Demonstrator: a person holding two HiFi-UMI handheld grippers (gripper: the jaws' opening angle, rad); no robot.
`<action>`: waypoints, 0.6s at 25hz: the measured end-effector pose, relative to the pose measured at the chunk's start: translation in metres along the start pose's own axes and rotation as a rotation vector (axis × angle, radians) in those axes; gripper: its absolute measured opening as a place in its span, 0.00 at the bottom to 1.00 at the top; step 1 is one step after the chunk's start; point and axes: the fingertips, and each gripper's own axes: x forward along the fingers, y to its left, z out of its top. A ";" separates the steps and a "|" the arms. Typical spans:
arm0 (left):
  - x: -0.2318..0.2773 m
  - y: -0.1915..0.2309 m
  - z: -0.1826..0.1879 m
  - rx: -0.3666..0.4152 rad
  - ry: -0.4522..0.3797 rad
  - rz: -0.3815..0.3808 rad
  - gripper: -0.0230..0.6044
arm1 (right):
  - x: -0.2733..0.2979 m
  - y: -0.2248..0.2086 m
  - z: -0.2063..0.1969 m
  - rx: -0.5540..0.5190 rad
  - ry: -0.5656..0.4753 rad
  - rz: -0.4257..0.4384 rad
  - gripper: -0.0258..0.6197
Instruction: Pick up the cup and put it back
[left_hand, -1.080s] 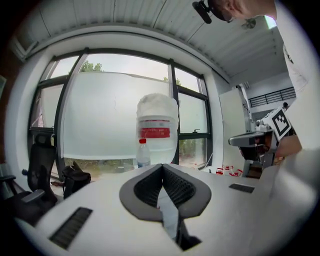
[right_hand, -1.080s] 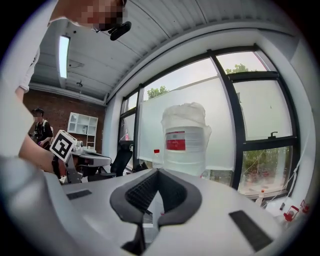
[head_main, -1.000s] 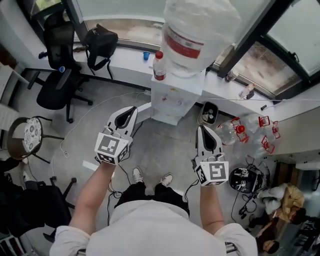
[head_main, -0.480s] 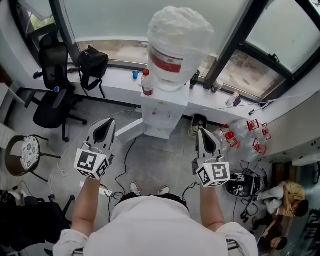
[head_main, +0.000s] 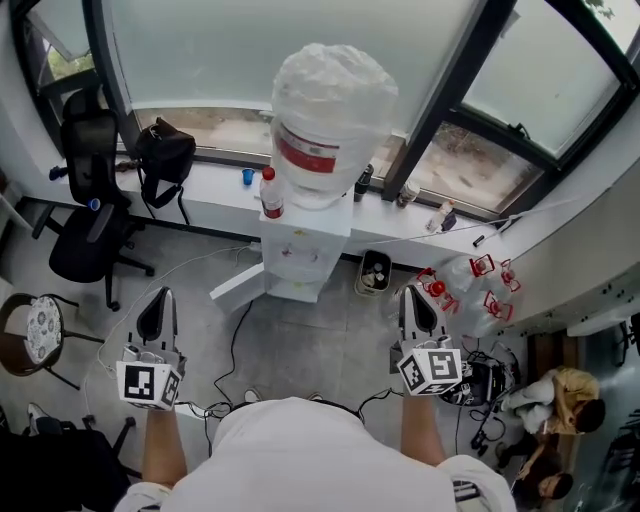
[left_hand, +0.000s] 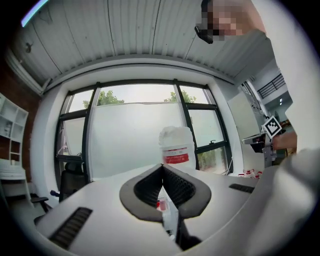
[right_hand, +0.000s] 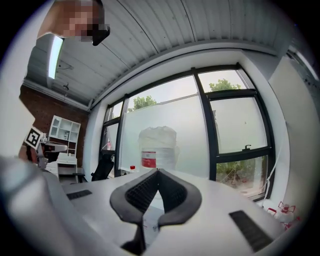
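A small blue cup (head_main: 248, 177) stands on the white window sill (head_main: 215, 190), left of the water dispenser (head_main: 300, 255) with its big bottle (head_main: 328, 120). A red-capped bottle (head_main: 268, 195) stands beside the dispenser's top. My left gripper (head_main: 157, 298) is held low at the left, far short of the sill, shut and empty; its jaws (left_hand: 162, 166) meet at the tips. My right gripper (head_main: 415, 293) is at the right, in front of the dispenser, also shut with nothing in it (right_hand: 158, 171). The big bottle (left_hand: 176, 146) shows beyond the left jaws.
A black office chair (head_main: 85, 215) and a black bag (head_main: 165, 150) are at the left, a round stool (head_main: 30, 330) lower left. A small bin (head_main: 375, 270) stands right of the dispenser, and empty bottles with red handles (head_main: 470, 285) beyond it. Cables cross the floor. A person (head_main: 560, 395) sits at the lower right.
The dispenser and sill have drawn farther away in the head view. My left gripper has swung out to the left and lower; the right one has kept its place. Both stayed shut.
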 end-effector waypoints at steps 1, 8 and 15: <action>-0.007 0.000 -0.002 0.000 0.002 0.018 0.07 | 0.000 -0.003 0.002 0.005 -0.008 -0.013 0.07; -0.013 -0.005 -0.007 -0.039 -0.016 0.041 0.07 | 0.010 0.007 0.012 -0.027 -0.032 -0.016 0.07; -0.015 0.001 -0.004 -0.037 -0.034 0.041 0.07 | 0.013 0.021 0.012 -0.042 -0.011 0.003 0.07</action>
